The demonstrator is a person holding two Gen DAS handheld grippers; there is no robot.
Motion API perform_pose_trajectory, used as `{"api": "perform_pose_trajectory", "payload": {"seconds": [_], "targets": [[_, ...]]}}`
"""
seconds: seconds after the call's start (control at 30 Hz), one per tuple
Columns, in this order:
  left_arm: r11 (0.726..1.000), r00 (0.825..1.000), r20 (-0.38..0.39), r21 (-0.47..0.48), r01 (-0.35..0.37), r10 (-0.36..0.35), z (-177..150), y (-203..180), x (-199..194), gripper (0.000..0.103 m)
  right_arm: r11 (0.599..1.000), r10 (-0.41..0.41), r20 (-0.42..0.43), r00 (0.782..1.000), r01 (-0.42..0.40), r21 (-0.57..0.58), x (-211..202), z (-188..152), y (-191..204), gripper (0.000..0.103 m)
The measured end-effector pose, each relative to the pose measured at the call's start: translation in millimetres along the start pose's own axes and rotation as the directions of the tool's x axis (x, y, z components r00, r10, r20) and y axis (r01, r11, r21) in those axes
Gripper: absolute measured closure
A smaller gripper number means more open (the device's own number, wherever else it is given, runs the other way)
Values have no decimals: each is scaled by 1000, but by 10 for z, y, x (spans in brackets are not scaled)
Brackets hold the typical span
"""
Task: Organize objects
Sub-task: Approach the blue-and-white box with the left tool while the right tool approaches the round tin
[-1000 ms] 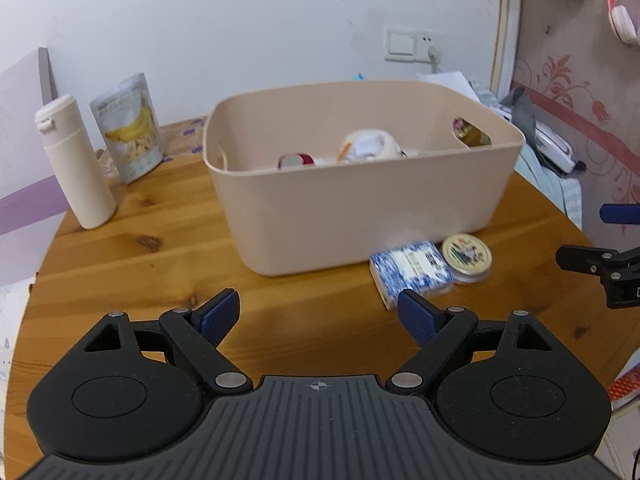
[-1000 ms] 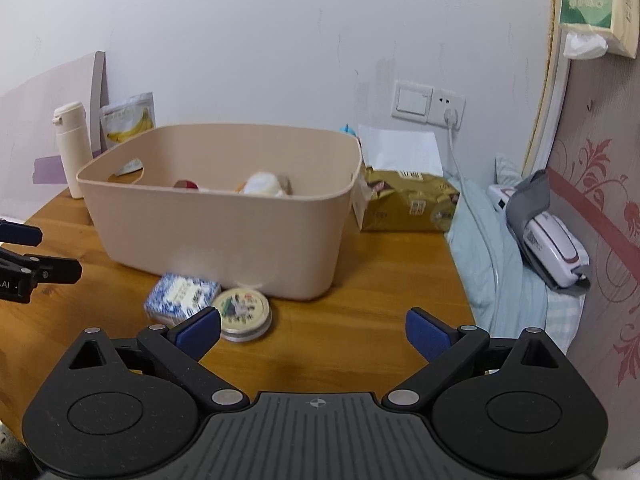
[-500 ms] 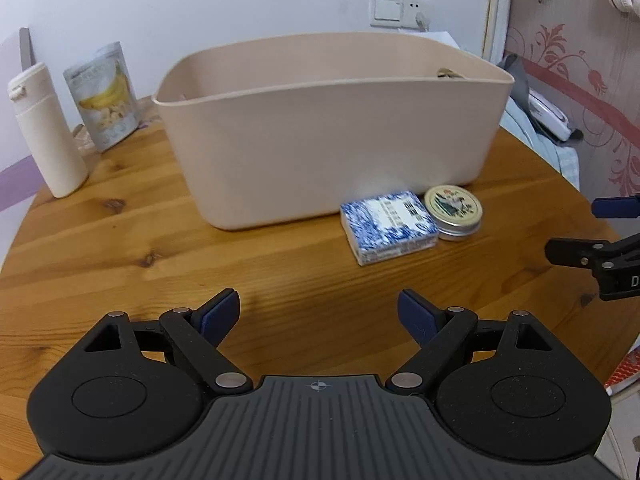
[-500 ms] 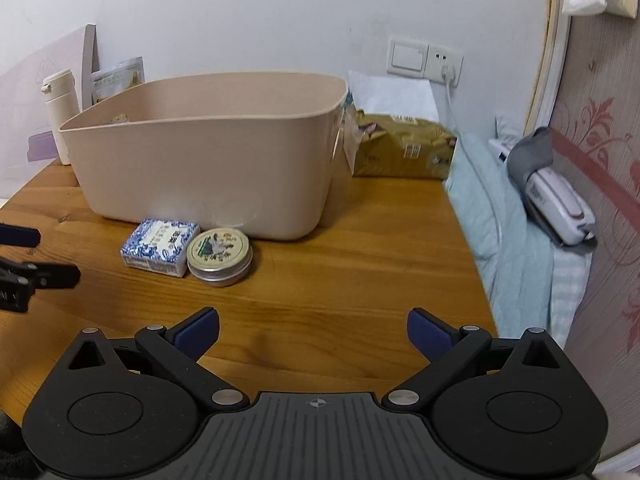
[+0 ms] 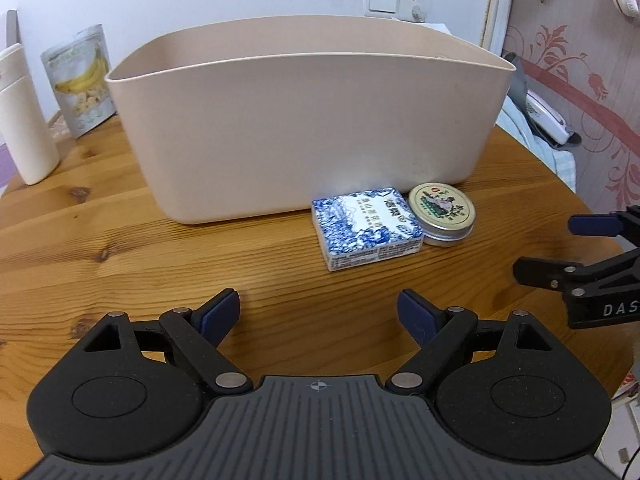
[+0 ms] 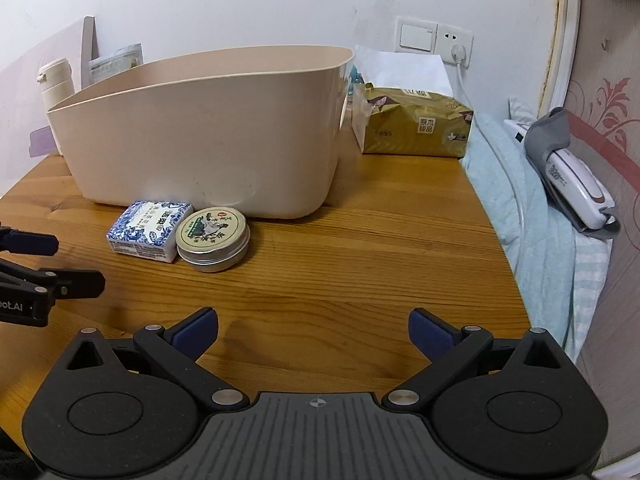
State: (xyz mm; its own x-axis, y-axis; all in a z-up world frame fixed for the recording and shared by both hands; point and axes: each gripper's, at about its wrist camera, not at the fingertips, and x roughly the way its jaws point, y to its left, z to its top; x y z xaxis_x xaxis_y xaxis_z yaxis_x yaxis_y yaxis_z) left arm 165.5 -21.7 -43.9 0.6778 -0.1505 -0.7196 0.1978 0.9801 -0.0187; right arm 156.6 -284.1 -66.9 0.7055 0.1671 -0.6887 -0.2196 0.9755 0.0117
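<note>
A blue-and-white patterned box (image 5: pixel 366 231) lies on the round wooden table (image 5: pixel 120 248) just in front of the beige plastic bin (image 5: pixel 304 120). A round metal tin (image 5: pixel 443 213) with a printed lid sits against the box's right side. Both also show in the right wrist view, the box (image 6: pixel 149 229) left of the tin (image 6: pixel 213 237), before the bin (image 6: pixel 208 136). My left gripper (image 5: pixel 319 312) is open and empty, low over the table, short of the box. My right gripper (image 6: pixel 313 333) is open and empty, to the right of the tin.
A white bottle (image 5: pixel 22 116) and a banana-chip pouch (image 5: pixel 82 80) stand at the table's back left. A gold tissue pack (image 6: pixel 416 122) lies right of the bin. A bed with a light blue blanket (image 6: pixel 532 216) borders the table's right edge.
Both grippers have dropped lower and moved closer to the box and tin. The bin's contents have gone out of sight behind its wall. Both stay open.
</note>
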Motion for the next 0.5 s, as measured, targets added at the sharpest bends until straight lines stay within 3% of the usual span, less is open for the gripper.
{"api": "perform_pose_trajectory", "payload": {"seconds": [0.5], "targets": [[999, 1000, 17, -26, 24, -24, 163, -159, 242, 15, 1000, 27, -6, 1000, -27, -1, 201, 67, -63, 0]]}}
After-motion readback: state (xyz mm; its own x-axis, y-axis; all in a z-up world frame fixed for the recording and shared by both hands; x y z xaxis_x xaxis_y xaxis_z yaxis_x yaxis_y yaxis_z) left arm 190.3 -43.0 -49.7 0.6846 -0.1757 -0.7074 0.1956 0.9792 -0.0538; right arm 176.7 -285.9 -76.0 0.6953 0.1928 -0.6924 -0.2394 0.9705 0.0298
